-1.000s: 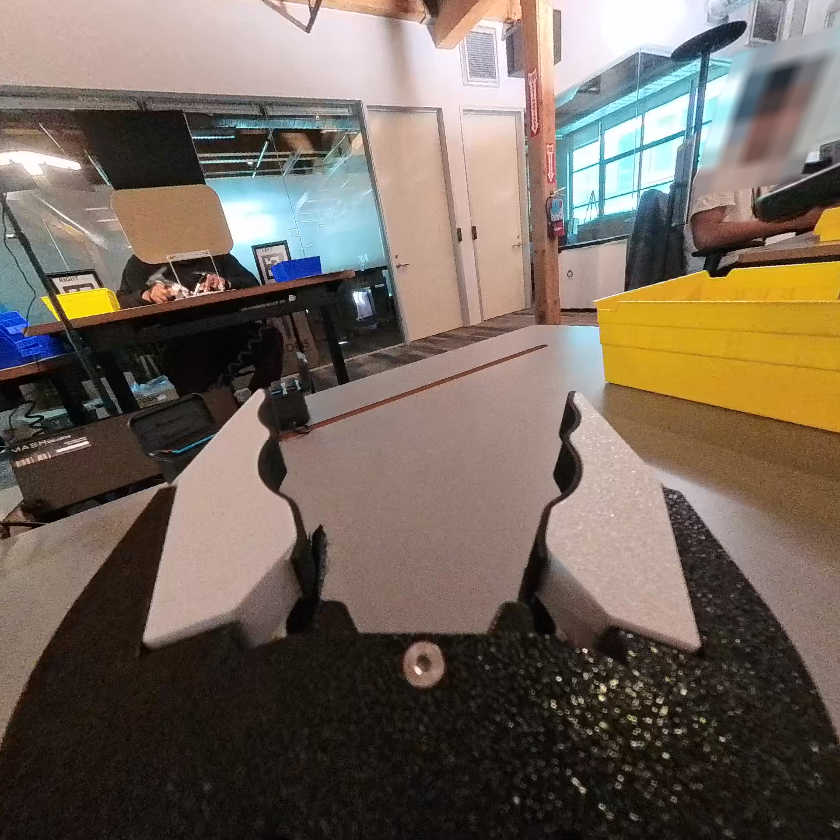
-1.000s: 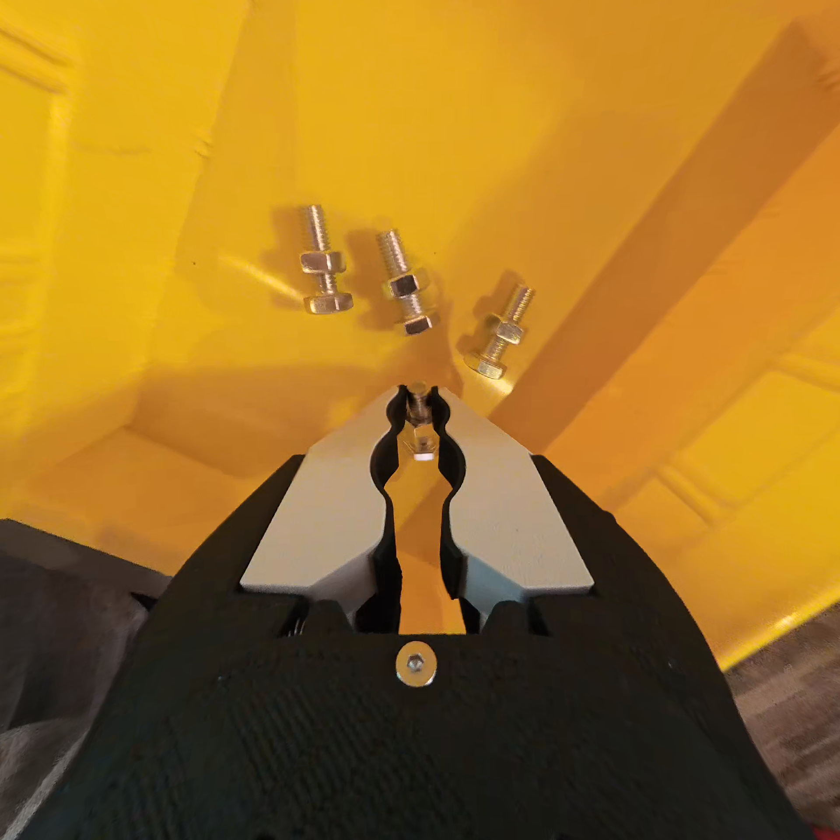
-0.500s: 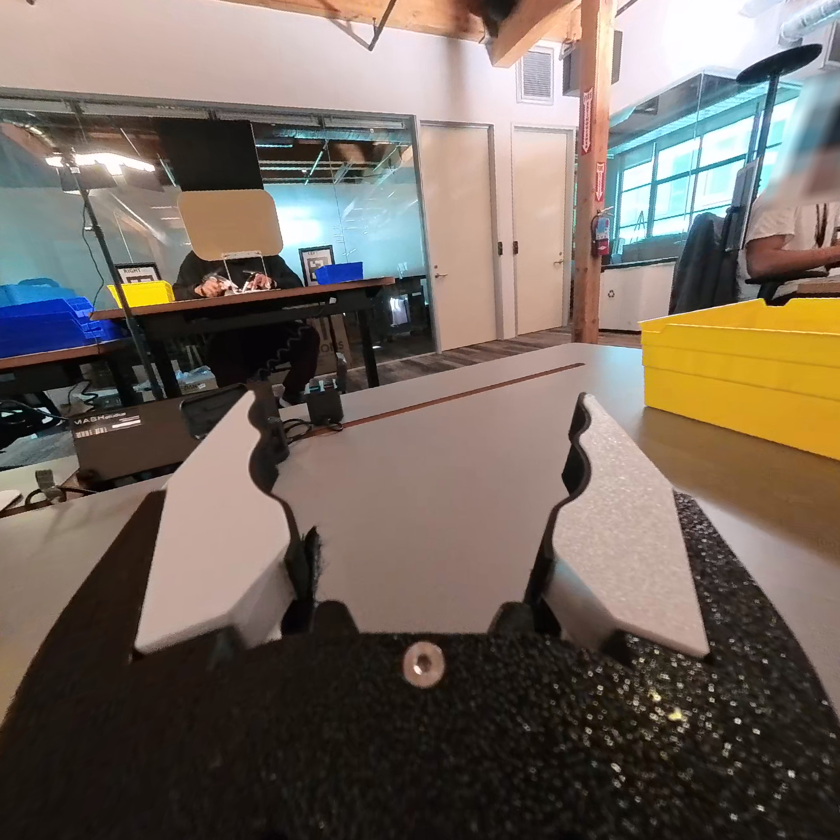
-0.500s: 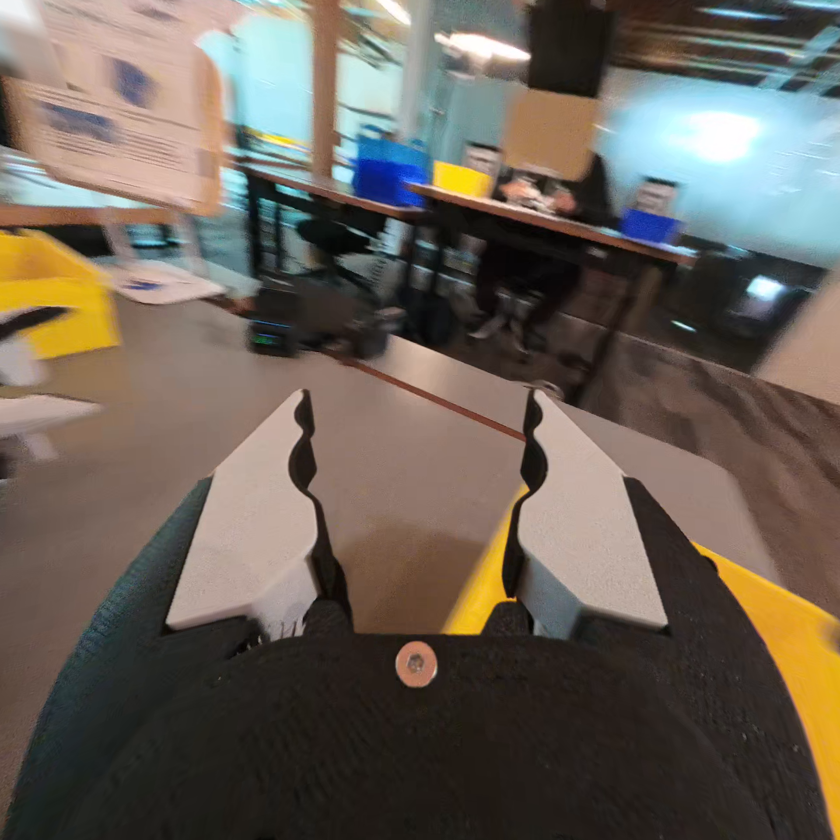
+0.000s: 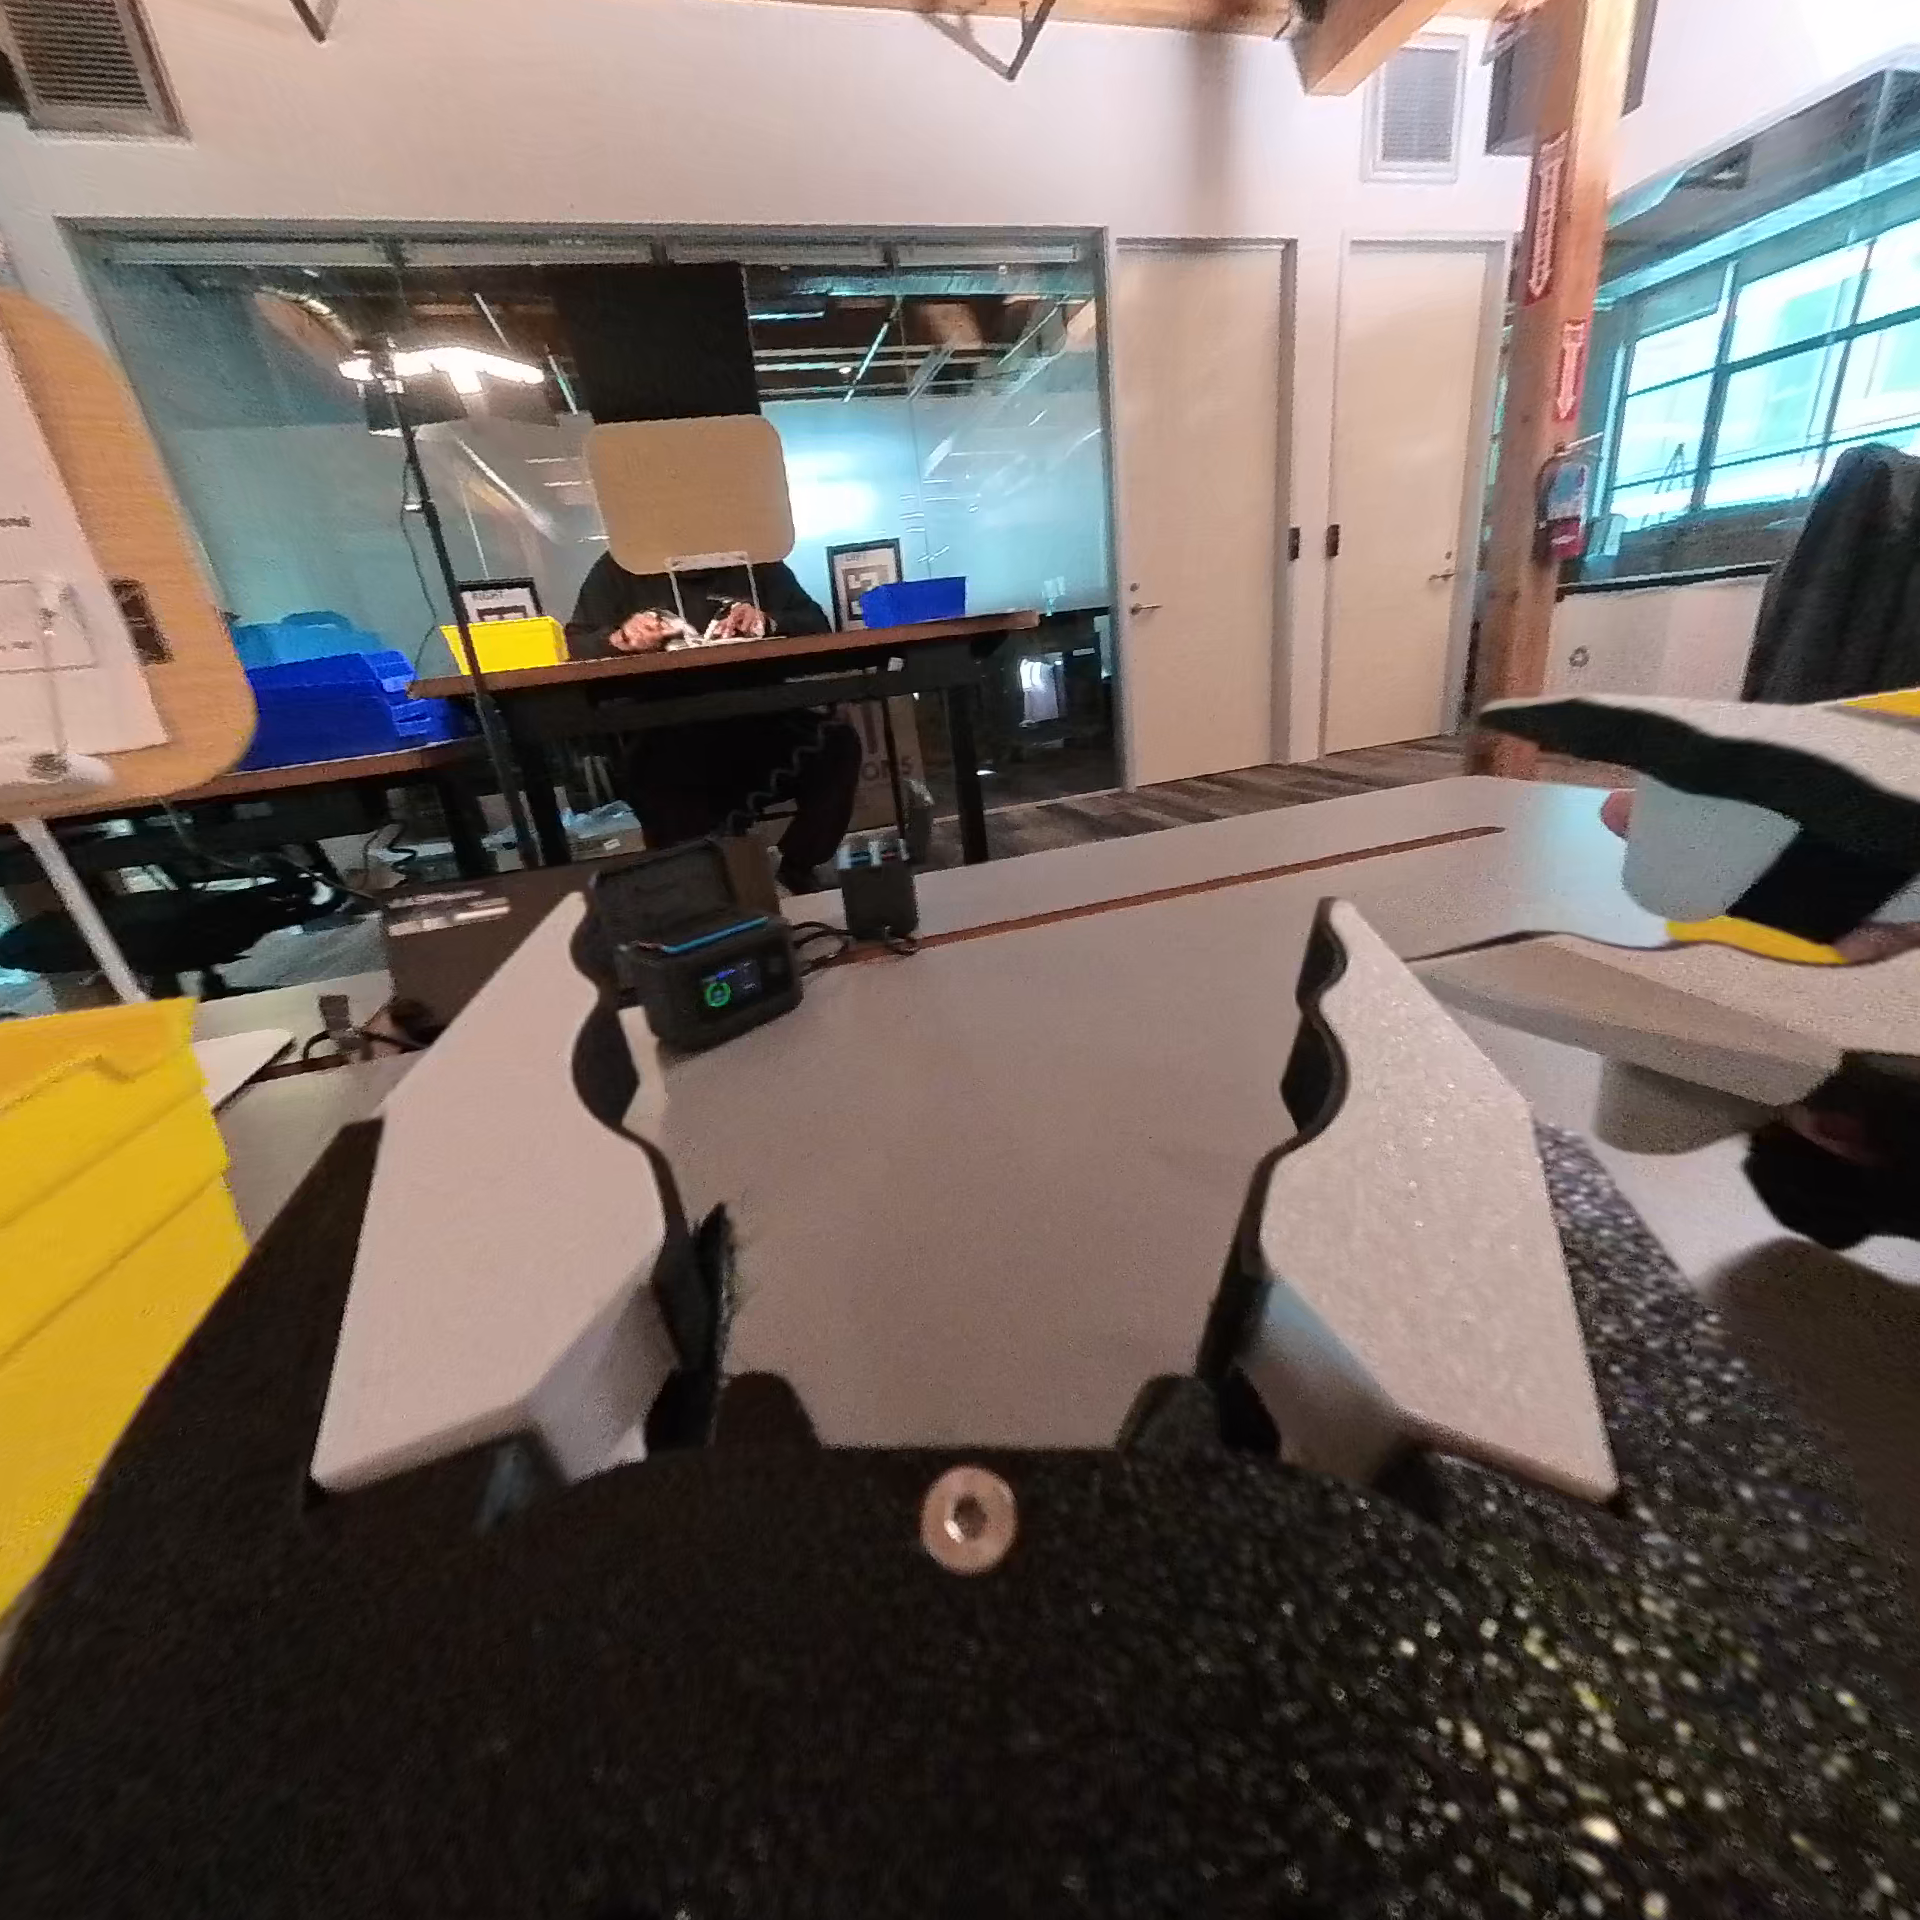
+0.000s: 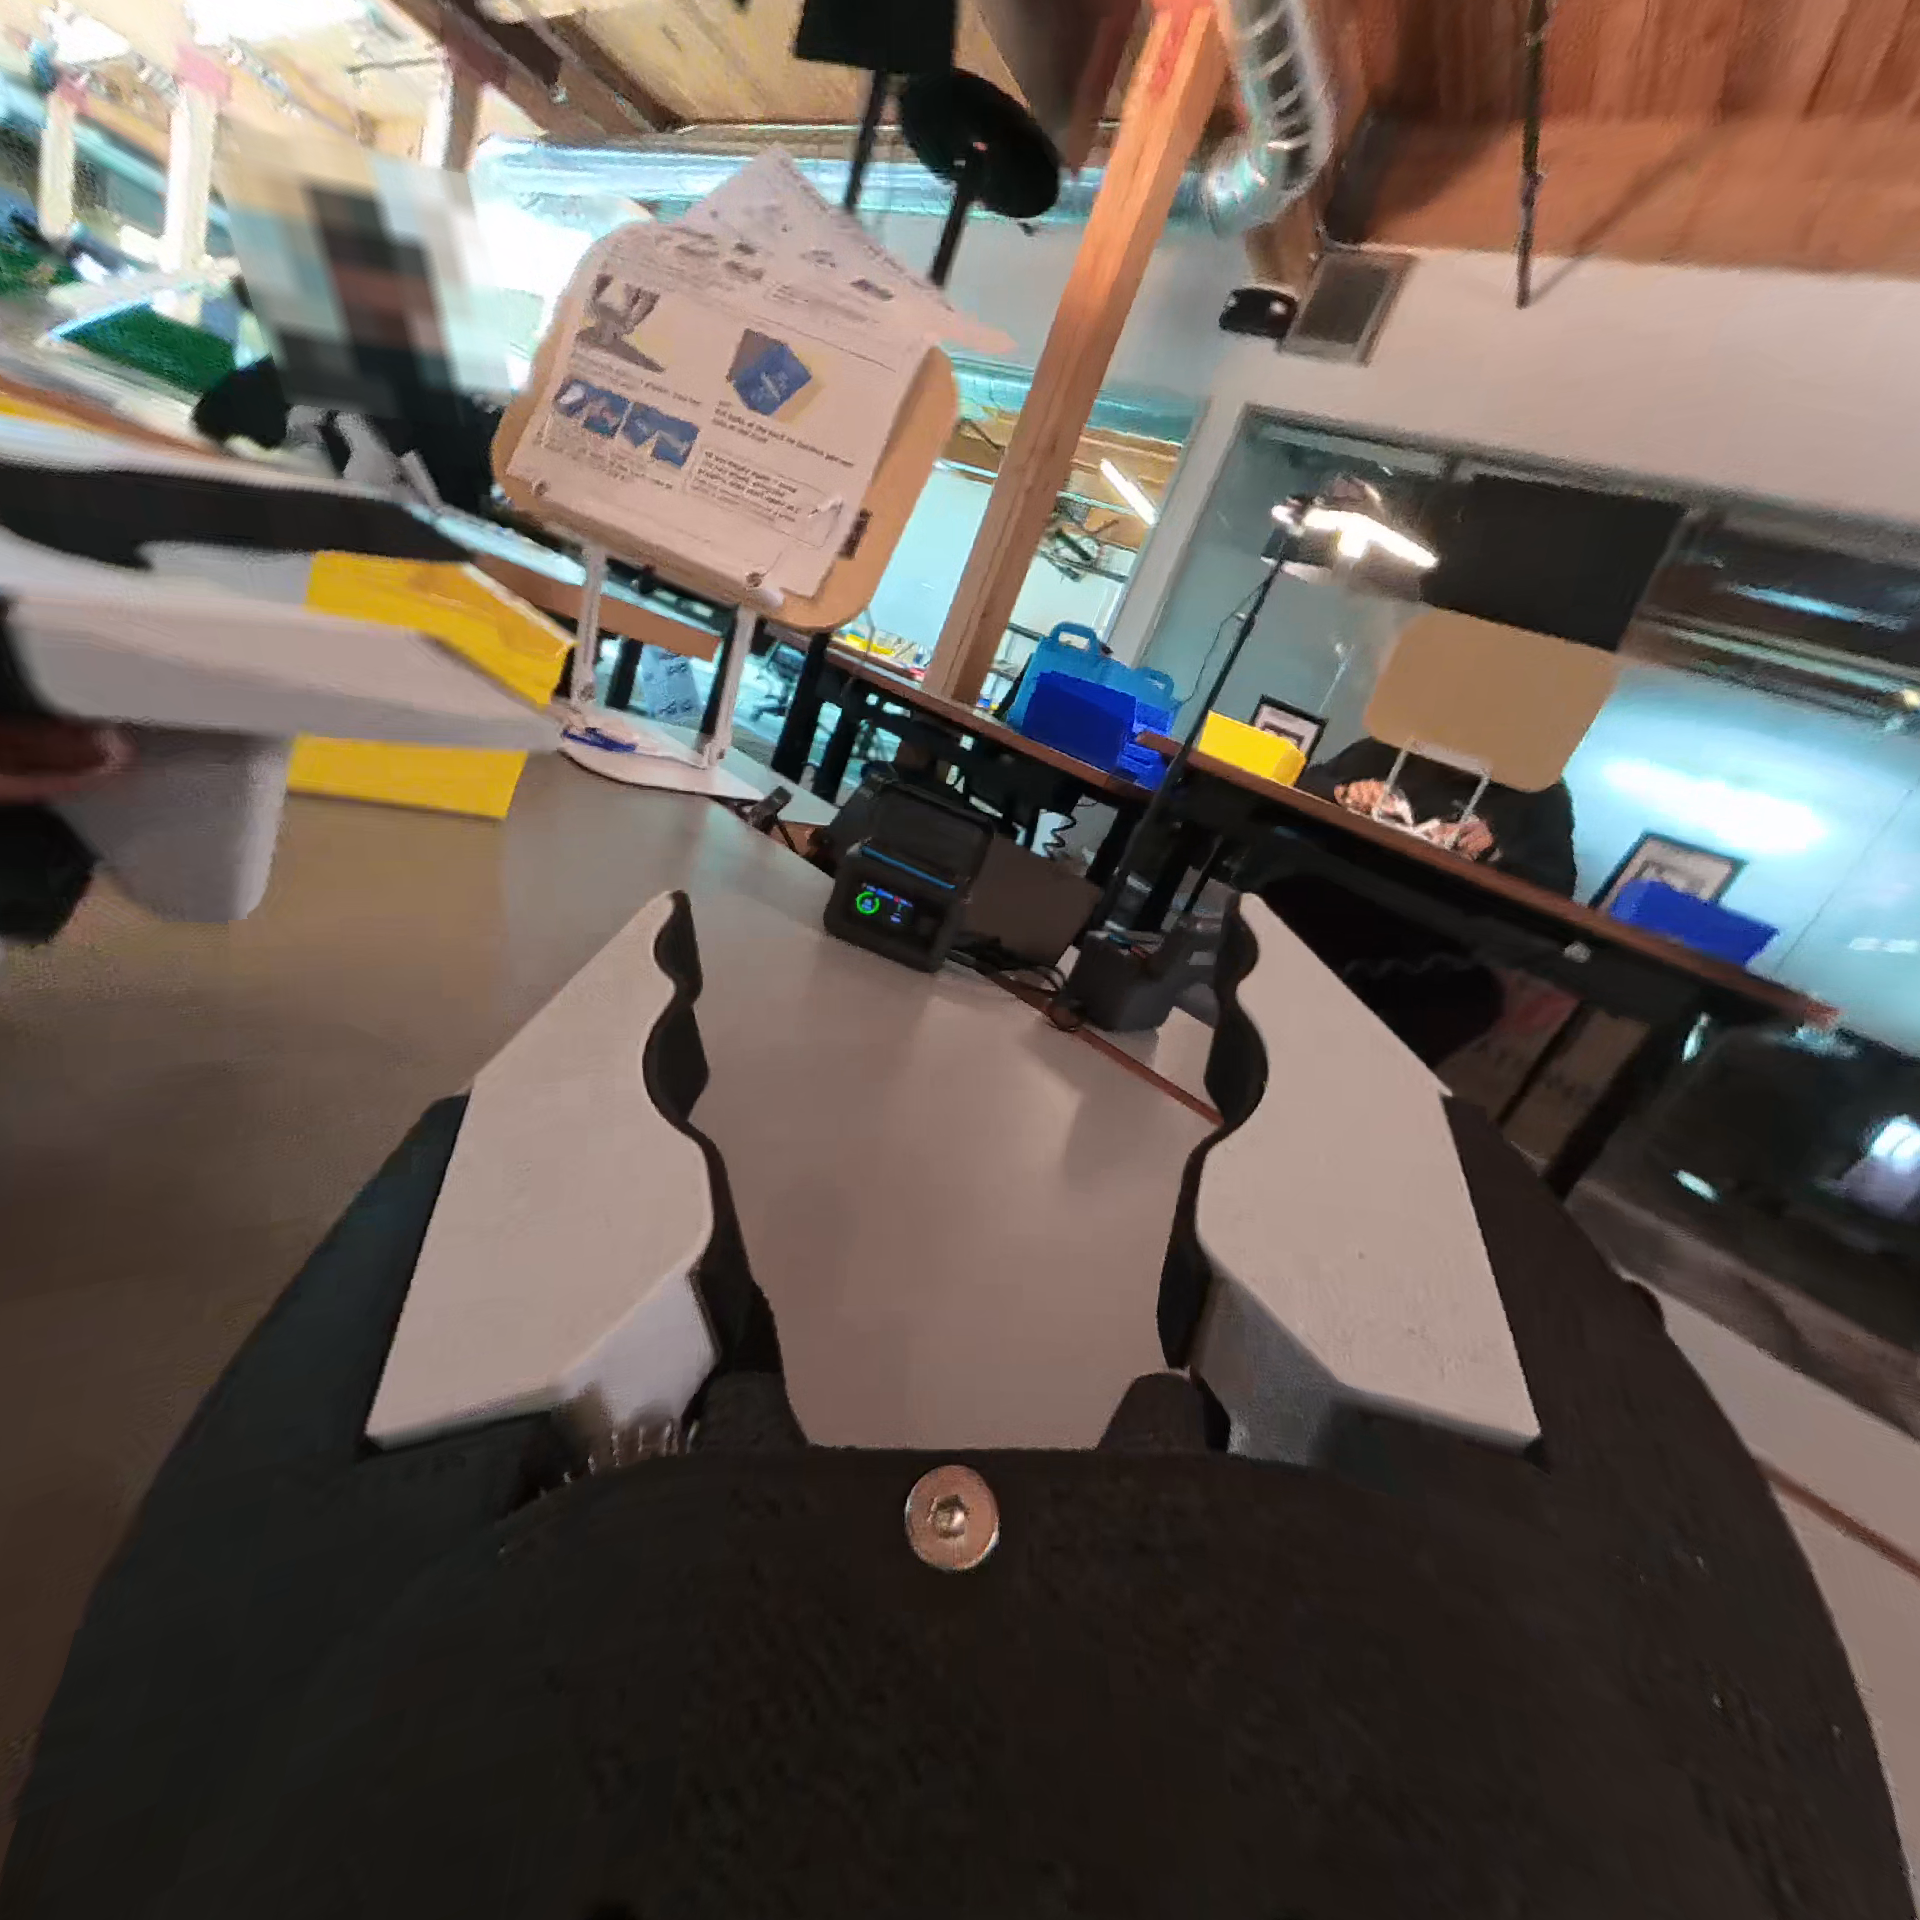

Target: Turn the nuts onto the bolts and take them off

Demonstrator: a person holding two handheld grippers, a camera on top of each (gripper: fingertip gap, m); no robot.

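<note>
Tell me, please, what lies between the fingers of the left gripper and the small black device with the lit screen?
Only bare grey table separates the left gripper from the black device, in the left wrist view.

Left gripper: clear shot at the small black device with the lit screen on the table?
Probably yes. The left gripper is open and empty, and the black device sits just beyond its left fingertip with bare table between. The right gripper is off to the side.

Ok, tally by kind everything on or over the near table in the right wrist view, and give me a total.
Hand-held gripper: 2, right and left, both open and empty
Yellow bin: 1
Black device with a lit screen: 1
Small dark block: 1
Board on a stand: 1
Total: 6
</note>
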